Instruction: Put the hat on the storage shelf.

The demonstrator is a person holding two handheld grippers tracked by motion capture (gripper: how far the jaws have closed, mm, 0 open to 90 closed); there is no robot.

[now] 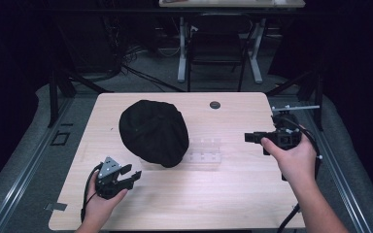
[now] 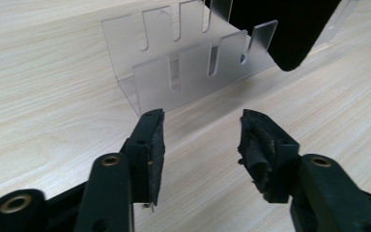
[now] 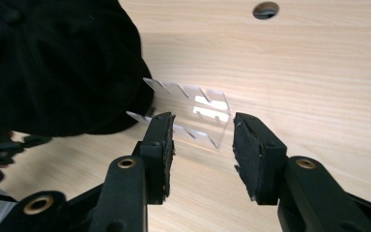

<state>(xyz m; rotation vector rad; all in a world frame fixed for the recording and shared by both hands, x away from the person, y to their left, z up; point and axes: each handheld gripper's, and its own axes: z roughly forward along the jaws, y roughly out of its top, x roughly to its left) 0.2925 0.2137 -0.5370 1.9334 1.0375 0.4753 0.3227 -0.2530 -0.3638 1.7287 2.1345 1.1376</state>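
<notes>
On the worktop (image 1: 233, 194), we see the black cap (image 1: 153, 132) resting partly over the clear slotted rack (image 1: 205, 150); left gripper (image 1: 126, 177) and right gripper (image 1: 250, 138) jaws stand apart, empty.

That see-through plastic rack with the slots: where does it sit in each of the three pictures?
High view: the clear slotted rack lies mid-table, right of the black cap.
Left gripper view: top centre, beyond the open jaws, its right end under the cap.
Right gripper view: centre, just past the jaw tips, right of the cap.
Shared landmark: the black cap touching the rack's end.
</notes>
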